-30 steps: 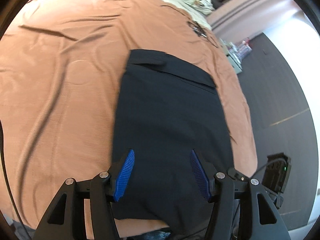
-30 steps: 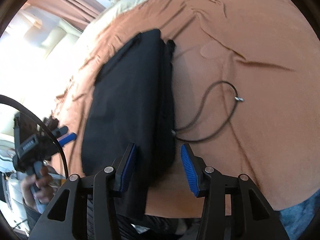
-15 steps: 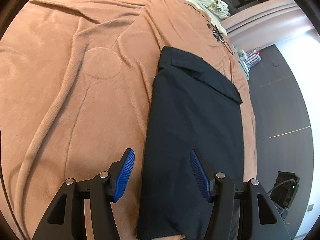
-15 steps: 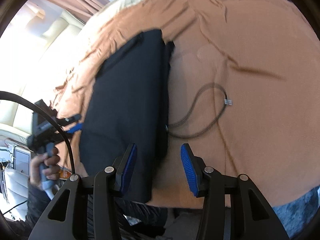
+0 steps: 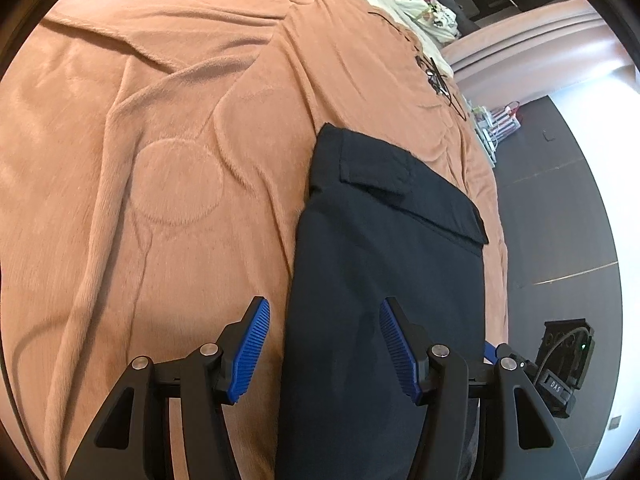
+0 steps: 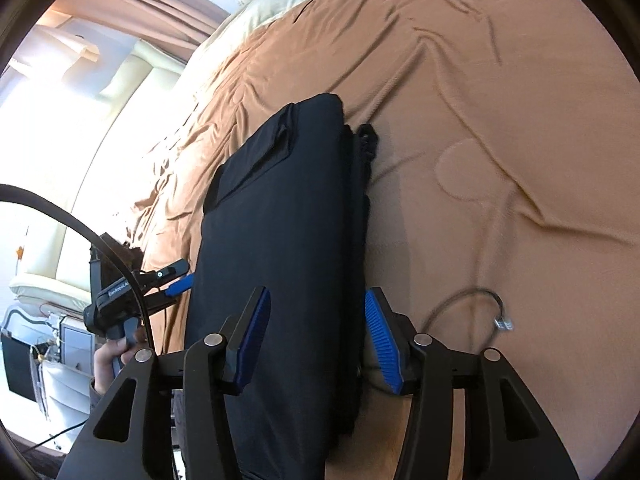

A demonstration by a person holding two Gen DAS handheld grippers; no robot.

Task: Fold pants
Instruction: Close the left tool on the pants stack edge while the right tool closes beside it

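Pants (image 5: 384, 280): dark navy cloth, matt, smooth weave, no sheen. Blanket (image 5: 160, 160): tan-orange plush fabric, fuzzy nap, soft embossed circles + ridges. Left gripper (image 5: 325, 344): matt black plastic frame, blue ribbed pads (image 5: 254, 344), rubbery look, shiny metal pivot pins. Right gripper (image 6: 316, 340): same finish. Cable (image 6: 452, 308): dark rubbery sheath, clear plastic plug. Floor (image 5: 560, 216): dark, smooth, slight gloss.

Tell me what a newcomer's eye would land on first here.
The dark folded pants lie lengthwise on the rumpled orange-brown blanket, filling the middle of both views. Blue-padded jaws of the left gripper and the right gripper frame the near end; the right jaws are opening. A loose cable curls beside the pants.
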